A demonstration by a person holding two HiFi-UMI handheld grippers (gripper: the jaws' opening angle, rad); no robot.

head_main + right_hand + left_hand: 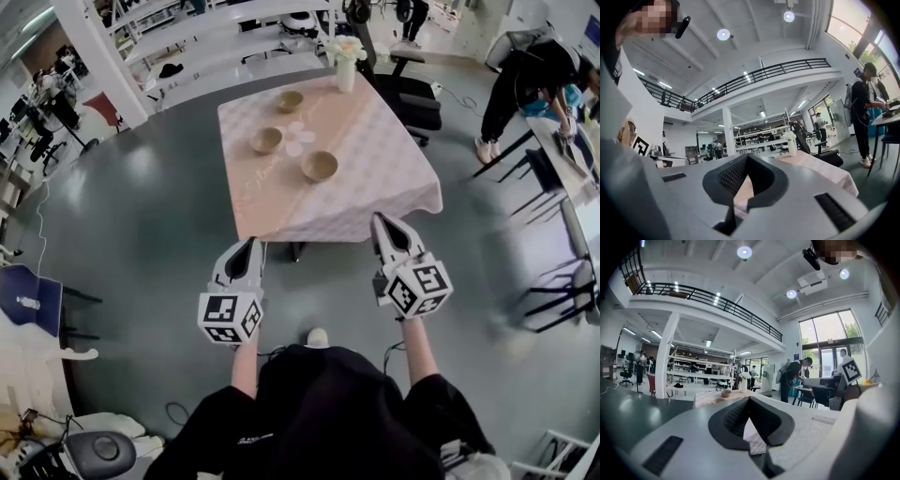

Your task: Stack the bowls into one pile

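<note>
Three tan bowls stand apart on a table [375,202] with a pink checked cloth: one at the back [290,100], one at the left [265,141], one nearest me [320,166]. My left gripper [251,246] and right gripper [382,223] hang over the grey floor just short of the table's near edge, both shut and holding nothing. The left gripper view has the shut jaws [749,398] aimed at the table, with one bowl [725,393] showing above them. In the right gripper view the shut jaws [747,155] face the cloth [820,168].
A white vase of flowers [346,61] stands at the table's far edge. A black office chair [412,98] sits behind the table on the right. A person [525,84] bends over a desk at the far right, with chairs [562,281] nearby. White shelving [187,47] lines the back.
</note>
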